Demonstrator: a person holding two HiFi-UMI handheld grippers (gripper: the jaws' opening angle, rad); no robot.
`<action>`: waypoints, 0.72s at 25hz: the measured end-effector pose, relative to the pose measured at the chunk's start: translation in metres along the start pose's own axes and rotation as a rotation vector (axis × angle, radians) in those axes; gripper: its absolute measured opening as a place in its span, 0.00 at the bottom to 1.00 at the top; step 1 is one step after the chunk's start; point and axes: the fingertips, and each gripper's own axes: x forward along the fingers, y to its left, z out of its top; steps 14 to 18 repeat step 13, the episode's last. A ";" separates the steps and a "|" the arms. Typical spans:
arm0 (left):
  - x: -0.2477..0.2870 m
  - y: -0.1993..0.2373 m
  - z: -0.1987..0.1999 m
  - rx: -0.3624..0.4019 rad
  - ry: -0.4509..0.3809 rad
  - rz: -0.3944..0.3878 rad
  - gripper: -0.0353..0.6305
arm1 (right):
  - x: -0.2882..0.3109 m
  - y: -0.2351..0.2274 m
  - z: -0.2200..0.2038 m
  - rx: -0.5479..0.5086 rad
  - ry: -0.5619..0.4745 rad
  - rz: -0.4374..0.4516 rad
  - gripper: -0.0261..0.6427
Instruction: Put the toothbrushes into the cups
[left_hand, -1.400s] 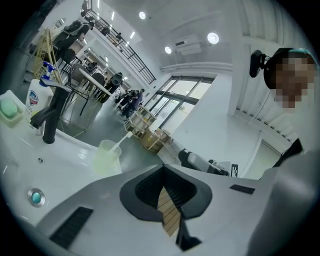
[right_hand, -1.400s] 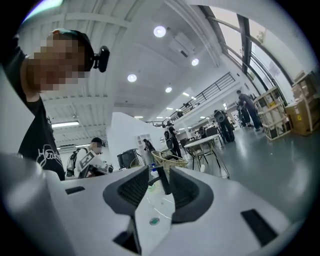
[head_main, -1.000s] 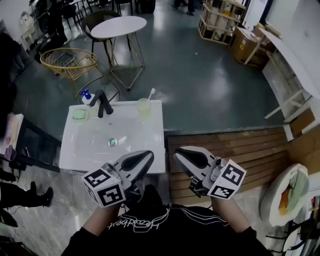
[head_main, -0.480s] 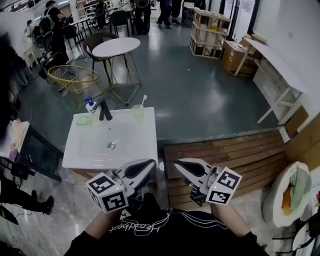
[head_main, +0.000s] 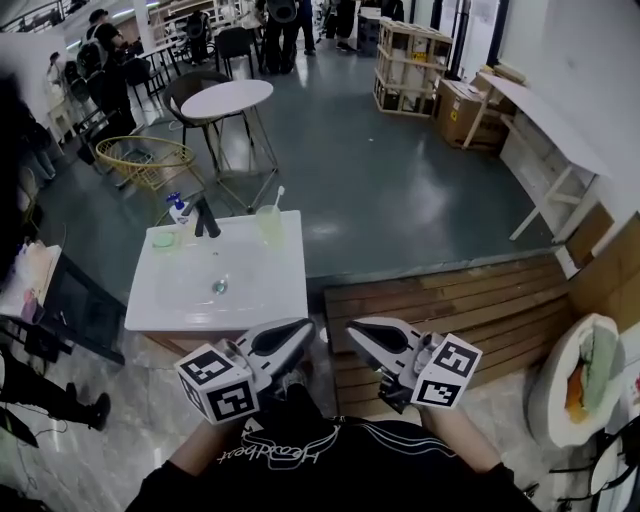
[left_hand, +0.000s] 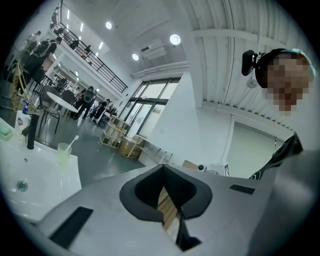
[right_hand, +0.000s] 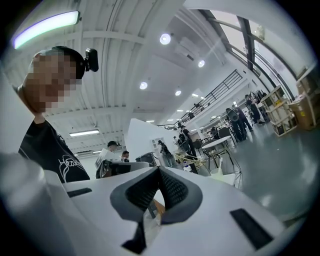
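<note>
Cup (head_main: 268, 224): pale green, upright at far right corner of washbasin (head_main: 250, 290), right of black faucet (head_main: 205, 218).
Toothbrush (head_main: 276, 196): white, standing in cup, head leaning right.
Left gripper (head_main: 303, 330): jaws closed together, nothing between; just off washbasin's near right corner.
Right gripper (head_main: 358, 332): jaws pressed together, empty; over wooden planks (head_main: 450, 300).

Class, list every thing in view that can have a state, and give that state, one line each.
Pale green translucent cup: upright on the white sink, toothbrush inside.
White toothbrush: standing in the cup, leaning.
Left gripper: jaws shut, nothing held.
Right gripper: jaws shut, nothing held.
</note>
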 end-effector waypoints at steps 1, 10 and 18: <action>0.001 -0.003 -0.001 0.003 0.004 0.000 0.06 | -0.003 0.001 0.001 0.001 -0.003 0.000 0.08; 0.005 -0.024 -0.007 0.030 0.025 -0.003 0.06 | -0.025 0.013 0.004 -0.002 -0.031 -0.002 0.08; 0.005 -0.027 -0.013 0.024 0.027 0.003 0.06 | -0.032 0.015 -0.001 0.001 -0.030 -0.005 0.08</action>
